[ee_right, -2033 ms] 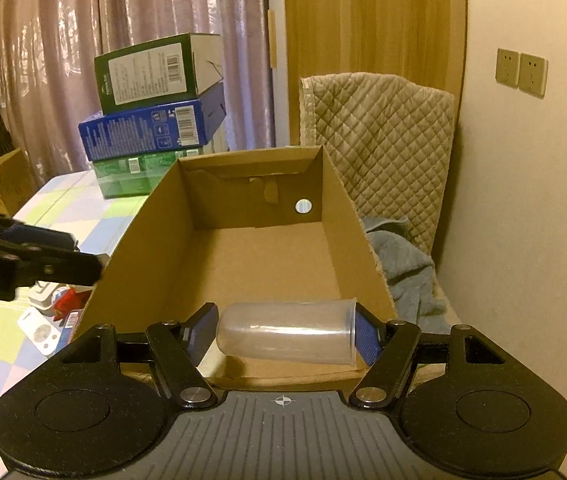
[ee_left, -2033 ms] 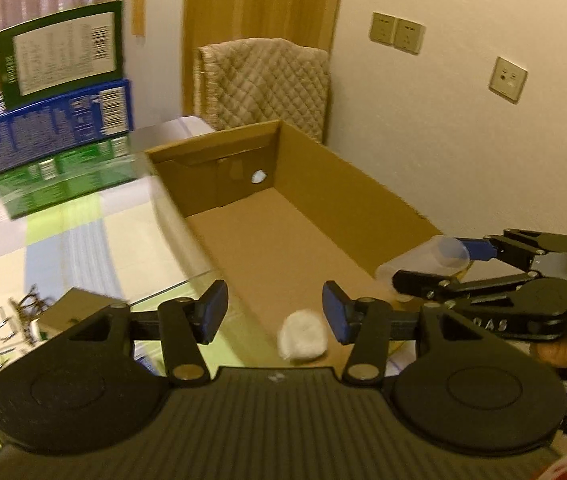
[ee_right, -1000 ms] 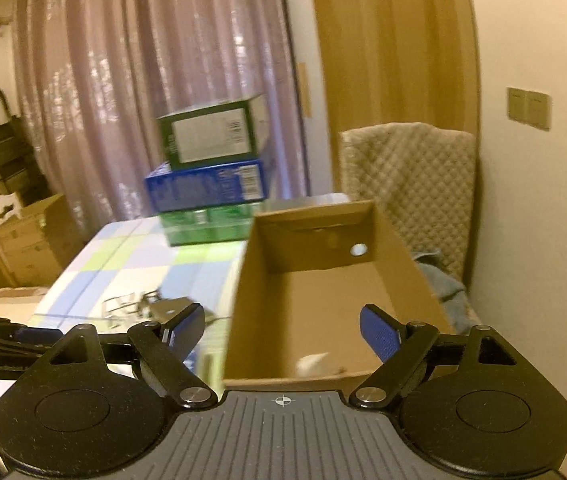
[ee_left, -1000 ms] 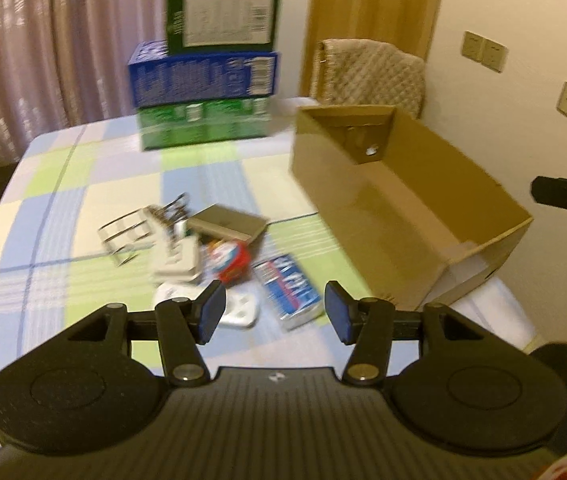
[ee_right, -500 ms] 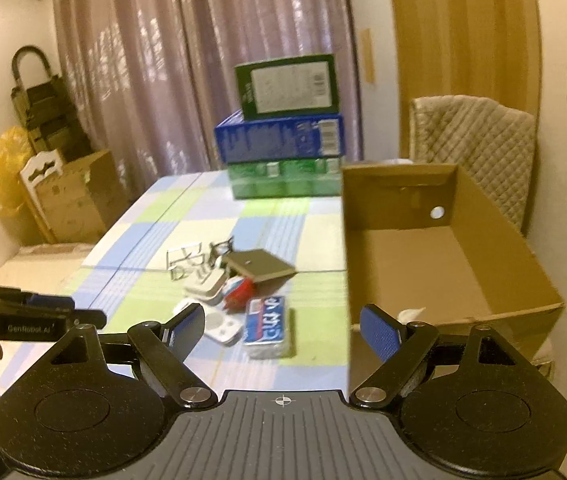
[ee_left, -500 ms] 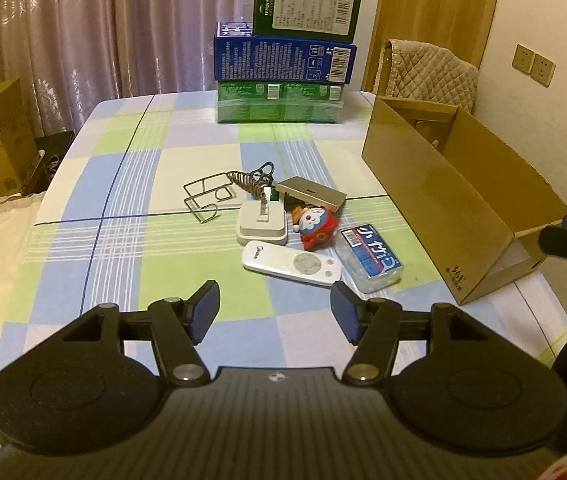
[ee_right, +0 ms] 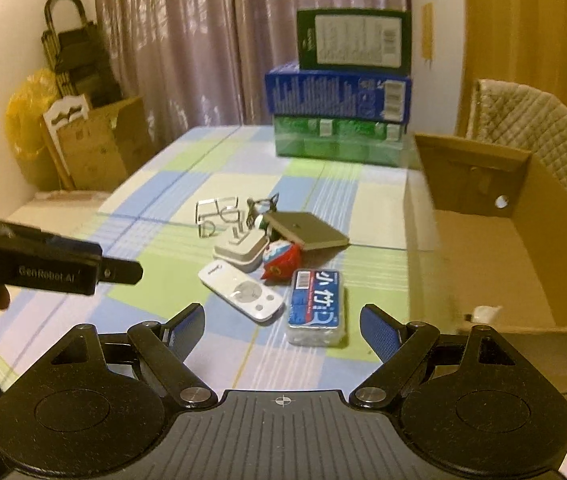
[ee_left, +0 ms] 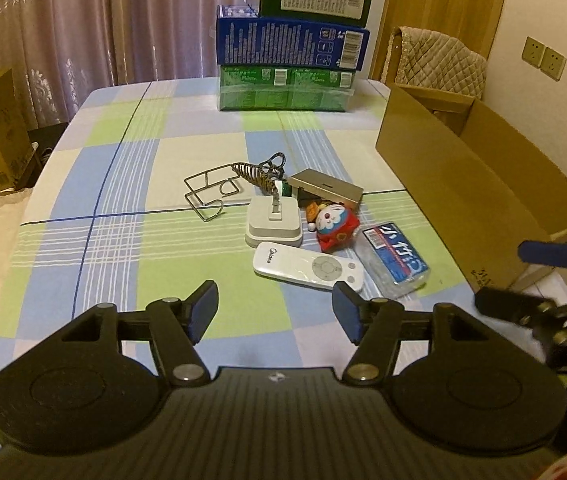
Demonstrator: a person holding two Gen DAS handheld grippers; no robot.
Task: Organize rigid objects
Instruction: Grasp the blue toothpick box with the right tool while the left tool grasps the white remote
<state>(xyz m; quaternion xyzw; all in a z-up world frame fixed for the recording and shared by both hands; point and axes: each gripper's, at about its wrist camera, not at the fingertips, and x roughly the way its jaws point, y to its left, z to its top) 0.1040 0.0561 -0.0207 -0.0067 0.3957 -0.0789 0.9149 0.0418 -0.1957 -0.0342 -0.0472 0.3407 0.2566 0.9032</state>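
Small objects lie in a loose cluster near the middle of the checked tablecloth (ee_left: 83,184), just left of the open cardboard box (ee_left: 483,184): a white remote control (ee_left: 307,266) nearest the grippers, a clear case with a blue label (ee_left: 395,258) just to its right, a red and white toy figure (ee_left: 337,224) behind them, a white charging dock (ee_left: 273,222) touching the far end of the remote, a flat tan box (ee_left: 325,188) leaning behind the toy, and a bent wire rack (ee_left: 207,192) with a striped cord (ee_left: 259,174) at the far left of the group. Something small and white (ee_right: 483,312) rests inside the cardboard box at its near end. Three cartons stand stacked at the table's far edge (ee_left: 295,40). The left gripper (ee_left: 275,310) hovers above the near part of the cloth, its jaws partly apart after just opening a little wider, with nothing between them. The right gripper (ee_right: 281,326) hangs over the near edge with its jaws spread wide and empty, the remote and labelled case lying ahead of its fingers. Both grippers stand clear of the objects.
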